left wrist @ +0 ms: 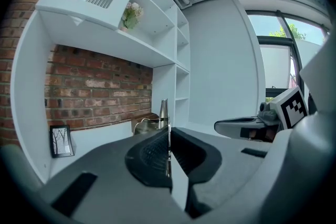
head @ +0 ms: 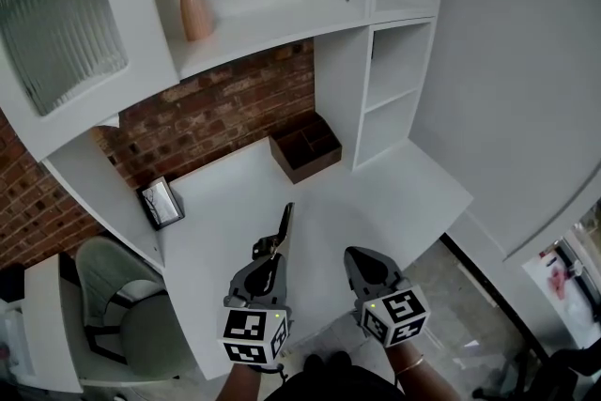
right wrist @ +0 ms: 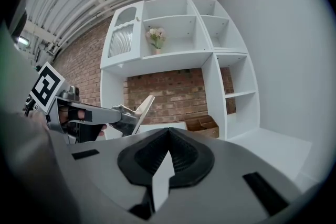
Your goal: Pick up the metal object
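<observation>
The metal object (head: pixel 285 225) is a thin flat strip with a wire clip at its base. It is held above the white desk (head: pixel 394 202), pointing away from me. My left gripper (head: pixel 271 251) is shut on its lower end. In the left gripper view the metal object (left wrist: pixel 164 113) shows edge-on, rising from between the closed jaws. My right gripper (head: pixel 362 258) hovers beside it to the right, shut with nothing in it. The right gripper view shows the left gripper (right wrist: pixel 123 122) at the left, with the metal object (right wrist: pixel 143 107) sticking up from it.
A brown wooden organiser box (head: pixel 305 146) sits at the back of the desk by the brick wall. A small picture frame (head: pixel 161 203) stands at the left. A pink vase of flowers (head: pixel 194 5) is on the shelf above. A grey chair (head: pixel 117 305) stands at lower left.
</observation>
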A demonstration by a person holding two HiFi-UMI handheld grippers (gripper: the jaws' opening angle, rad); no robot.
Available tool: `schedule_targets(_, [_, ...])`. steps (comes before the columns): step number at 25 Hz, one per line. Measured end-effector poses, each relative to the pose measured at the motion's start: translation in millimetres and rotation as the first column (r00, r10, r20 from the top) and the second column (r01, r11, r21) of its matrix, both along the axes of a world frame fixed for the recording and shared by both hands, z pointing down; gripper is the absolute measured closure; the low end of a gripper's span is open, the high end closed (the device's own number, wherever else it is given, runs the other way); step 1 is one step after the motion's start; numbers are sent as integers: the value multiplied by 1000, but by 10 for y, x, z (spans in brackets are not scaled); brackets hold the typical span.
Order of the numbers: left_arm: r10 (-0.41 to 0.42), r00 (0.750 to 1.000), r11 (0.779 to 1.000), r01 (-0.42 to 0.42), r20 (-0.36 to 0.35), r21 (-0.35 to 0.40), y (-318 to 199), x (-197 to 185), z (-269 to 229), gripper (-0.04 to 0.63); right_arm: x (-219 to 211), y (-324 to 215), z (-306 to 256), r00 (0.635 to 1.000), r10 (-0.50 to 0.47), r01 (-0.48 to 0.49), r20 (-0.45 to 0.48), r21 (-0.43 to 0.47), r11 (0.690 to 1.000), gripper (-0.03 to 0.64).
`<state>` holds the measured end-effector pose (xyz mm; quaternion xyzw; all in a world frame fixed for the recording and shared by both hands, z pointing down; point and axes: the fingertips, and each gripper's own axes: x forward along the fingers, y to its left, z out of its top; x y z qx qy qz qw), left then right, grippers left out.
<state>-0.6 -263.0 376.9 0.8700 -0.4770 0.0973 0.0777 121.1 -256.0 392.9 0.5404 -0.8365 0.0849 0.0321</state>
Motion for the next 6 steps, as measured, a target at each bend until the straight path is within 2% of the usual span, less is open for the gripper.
schedule_targets(6, [-12, 1000, 1000, 12, 3, 5, 45, -8, -15, 584, 18, 21, -56, 1000, -8, 8, -6, 16, 1000, 612])
